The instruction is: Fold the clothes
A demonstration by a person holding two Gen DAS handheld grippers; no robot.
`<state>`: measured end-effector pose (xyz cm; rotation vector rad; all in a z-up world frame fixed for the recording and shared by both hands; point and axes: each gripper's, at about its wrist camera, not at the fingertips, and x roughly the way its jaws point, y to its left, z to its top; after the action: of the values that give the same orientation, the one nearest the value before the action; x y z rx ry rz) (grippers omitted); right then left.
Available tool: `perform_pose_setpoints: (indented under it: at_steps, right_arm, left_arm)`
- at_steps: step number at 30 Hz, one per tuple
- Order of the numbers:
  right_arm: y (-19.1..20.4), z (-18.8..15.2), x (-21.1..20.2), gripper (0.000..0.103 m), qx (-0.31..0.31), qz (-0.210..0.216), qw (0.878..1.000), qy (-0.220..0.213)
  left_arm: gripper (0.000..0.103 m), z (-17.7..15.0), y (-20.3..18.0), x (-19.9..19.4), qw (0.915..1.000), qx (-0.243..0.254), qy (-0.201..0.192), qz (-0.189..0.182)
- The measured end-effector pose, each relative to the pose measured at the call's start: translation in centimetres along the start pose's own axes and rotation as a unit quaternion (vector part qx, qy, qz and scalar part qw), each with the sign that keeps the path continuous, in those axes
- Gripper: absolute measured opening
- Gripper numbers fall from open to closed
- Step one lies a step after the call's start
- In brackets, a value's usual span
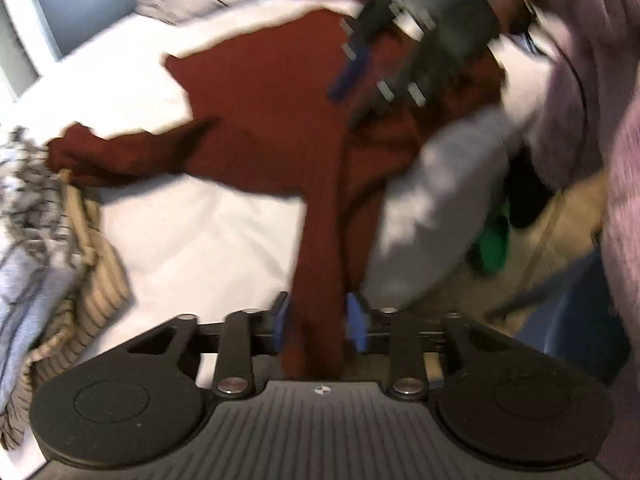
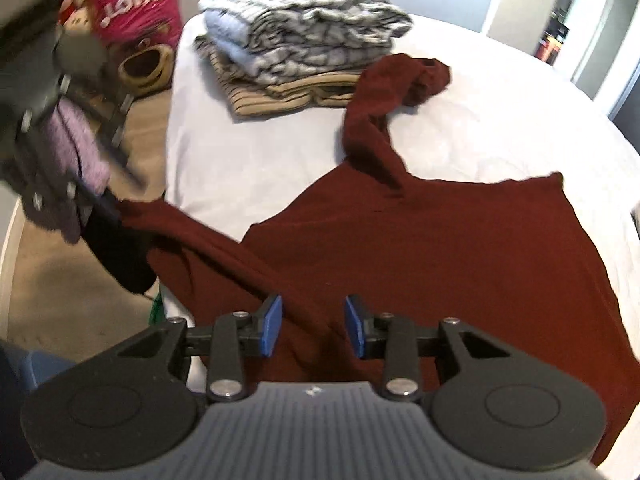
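Maroon sweater (image 2: 420, 240) spread on white bed (image 2: 240, 160), sleeve clamped in left gripper (image 1: 319, 322); right gripper (image 2: 313, 326) released

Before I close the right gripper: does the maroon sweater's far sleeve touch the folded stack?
Touching. In the right wrist view, the sleeve cuff lies against the folded stack's lower edge, no sheet visible between.

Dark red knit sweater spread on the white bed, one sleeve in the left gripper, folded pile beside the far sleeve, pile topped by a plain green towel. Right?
Not quite: the right wrist view shows the folded pile topped by a grey-and-white patterned garment, not a green towel. The rest holds.
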<state>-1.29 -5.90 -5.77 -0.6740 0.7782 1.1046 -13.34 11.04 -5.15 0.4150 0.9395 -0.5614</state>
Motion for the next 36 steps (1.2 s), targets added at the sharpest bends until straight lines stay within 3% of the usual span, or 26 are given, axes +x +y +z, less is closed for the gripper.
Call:
perform_pose_setpoints:
  at_steps: [4, 9, 12, 15, 20, 23, 32, 34, 35, 36]
  right_arm:
    - [0.1, 0.1, 0.5, 0.036, -0.004, 0.0, 1.0, 0.008]
    - [-0.1, -0.1, 0.3, 0.038, 0.008, -0.004, 1.0, 0.008]
    - [-0.3, -0.4, 0.0, 0.038, 0.015, -0.006, 1.0, 0.006]
    - [-0.3, -0.6, 0.0, 0.038, 0.02, -0.003, 1.0, 0.006]
    - [0.0, -0.7, -0.3, 0.038, 0.016, -0.005, 1.0, 0.004]
    - [-0.2, -0.7, -0.8, 0.038, 0.02, -0.005, 1.0, -0.002]
    - [-1.6, -1.5, 0.0, 0.037, 0.042, -0.022, 0.999, 0.006]
    - [-2.1, -1.4, 0.2, 0.035, 0.051, -0.022, 0.998, 0.006]
    - [-2.3, -1.4, 0.4, 0.028, 0.054, -0.02, 0.998, 0.01]
    - [-2.4, -1.3, 0.7, 0.005, 0.057, -0.015, 0.998, 0.018]
  left_arm:
    - [0.033, 0.3, 1.0, 0.8, 0.9991, -0.041, 0.008, 0.012]
    - [0.032, 0.4, 1.0, 2.1, 0.9968, -0.069, 0.027, -0.03]
    - [0.031, 0.3, 1.1, 2.4, 0.9955, -0.084, 0.033, -0.029]
    - [0.017, 0.2, 1.3, 3.4, 0.9942, -0.092, 0.052, -0.015]
    - [0.006, 0.2, 2.1, 3.8, 0.9919, -0.107, 0.064, -0.024]
    - [0.005, 0.4, 2.2, 2.9, 0.9928, -0.103, 0.058, -0.02]
    - [0.003, 2.0, 4.6, -2.8, 0.9918, -0.117, -0.025, 0.045]
    - [0.003, 2.4, 4.7, -3.1, 0.9925, -0.106, -0.03, 0.052]
    - [0.003, 2.6, 4.7, -3.1, 0.9928, -0.102, -0.03, 0.056]
    - [0.003, 2.8, 4.7, -3.0, 0.9929, -0.098, -0.029, 0.061]
